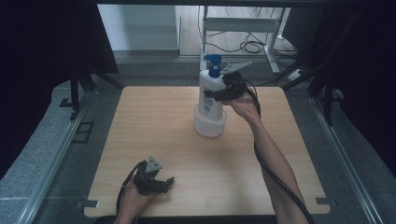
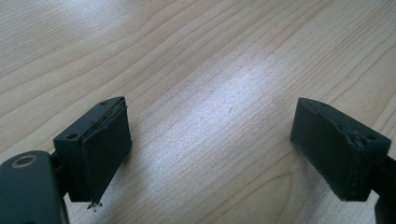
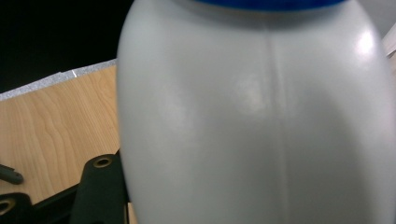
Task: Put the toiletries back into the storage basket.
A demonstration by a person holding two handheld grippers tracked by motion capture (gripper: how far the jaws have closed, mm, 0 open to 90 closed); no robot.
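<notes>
**Right gripper on the pump bottle, left one idle**

Nearest to me, my left gripper (image 1: 156, 179) sits low over the front of the wooden table (image 1: 154, 126), just off the near edge. In the left gripper view its jaws stand wide apart with only bare wood grain between them, holding nothing.

Further out, past the table's middle, the white pump bottle (image 1: 210, 93) stands upright, long axis vertical, its base sunk in a white ribbed cup (image 1: 209, 123). My right gripper (image 1: 224, 91) is at the bottle's right flank, about mid-height, reaching in sideways. The right gripper view shows the bottle's pale body (image 3: 261, 116) pressed up close against the camera; I judge the jaws are clamped around it, though the pads themselves are hidden.

The right hand is plainly the nearer one; any lift goes straight up along the bottle's axis to clear the cup.

The blue pump head (image 1: 214, 63) tops it. I can read no label or writing.
</notes>
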